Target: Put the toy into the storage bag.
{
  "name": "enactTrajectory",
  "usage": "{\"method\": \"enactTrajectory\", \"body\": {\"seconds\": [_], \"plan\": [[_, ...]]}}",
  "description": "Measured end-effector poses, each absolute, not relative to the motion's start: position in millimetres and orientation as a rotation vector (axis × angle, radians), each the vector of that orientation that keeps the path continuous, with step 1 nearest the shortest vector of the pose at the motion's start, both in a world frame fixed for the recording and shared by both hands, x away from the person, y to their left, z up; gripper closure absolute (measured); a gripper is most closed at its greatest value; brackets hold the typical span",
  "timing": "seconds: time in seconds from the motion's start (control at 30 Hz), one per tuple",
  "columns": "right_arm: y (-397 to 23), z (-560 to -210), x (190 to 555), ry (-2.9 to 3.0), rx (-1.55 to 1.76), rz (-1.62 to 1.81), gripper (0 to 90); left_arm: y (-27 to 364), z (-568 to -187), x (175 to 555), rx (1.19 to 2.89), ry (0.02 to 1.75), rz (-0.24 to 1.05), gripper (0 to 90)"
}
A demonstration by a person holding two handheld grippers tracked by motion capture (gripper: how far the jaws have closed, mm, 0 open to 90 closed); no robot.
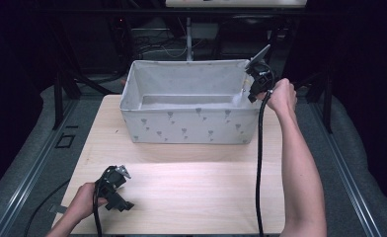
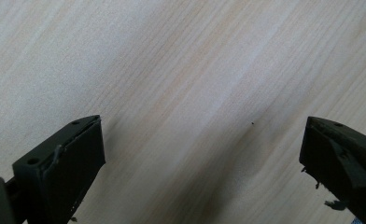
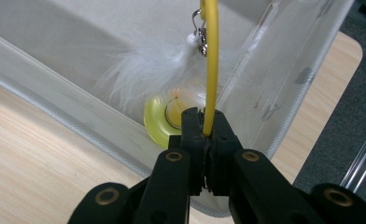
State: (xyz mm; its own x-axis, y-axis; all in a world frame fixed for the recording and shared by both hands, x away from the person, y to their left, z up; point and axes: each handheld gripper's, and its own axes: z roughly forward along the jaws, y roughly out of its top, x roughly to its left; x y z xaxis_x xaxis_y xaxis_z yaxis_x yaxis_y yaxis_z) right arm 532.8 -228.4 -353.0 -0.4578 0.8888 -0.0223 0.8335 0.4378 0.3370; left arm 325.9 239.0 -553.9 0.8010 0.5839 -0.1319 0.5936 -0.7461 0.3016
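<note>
High view shows a pale wooden counter [image 1: 191, 182] with a grey fabric bin [image 1: 189, 126] standing at its far edge, open at the top and printed with small dark marks on its front wall. The right gripper [image 1: 254, 94] hangs over the bin's right end, held in a hand [image 1: 282, 96] with the forearm stretching back to the near edge; its black cable [image 1: 258, 163] drops along the arm. In the right gripper view the jaws are pressed tight together on a thin yellow rod [image 3: 212, 65] that rises straight up between them. Beside the rod, near its top, a small metal clasp [image 3: 200, 35] carries a white feather [image 3: 148, 70], which fans out to the left inside the bin. Below the feather, just past the jaw tips, a yellow disc [image 3: 158, 122] with a clear centre sits close to the bin's inner wall; whether it rests on the bin floor cannot be told. The left gripper [image 1: 122, 201] lies low at the counter's near left corner, held in the other hand [image 1: 85, 200]. In the left gripper view its jaws stand wide apart over bare wood, with nothing between them.
</note>
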Motion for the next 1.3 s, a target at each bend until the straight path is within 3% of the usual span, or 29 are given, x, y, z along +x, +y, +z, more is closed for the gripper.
{"method": "enactTrajectory", "body": {"seconds": [0.7,0.93,1.3], "plan": [[-228.3,-366.8,533.7,2.511,1.543,0.432,85.8,239.0,-554.0,325.5,2.661,0.896,-0.041,0.2],[-231.8,-349.4,526.9,2.473,1.537,0.523,68.6,238.4,-554.0,325.4,2.665,0.894,-0.040,0.2],[-227.0,-321.3,496.9,2.406,1.439,0.661,27.4,238.3,-554.0,325.3,2.665,0.897,-0.036,0.2]]}}
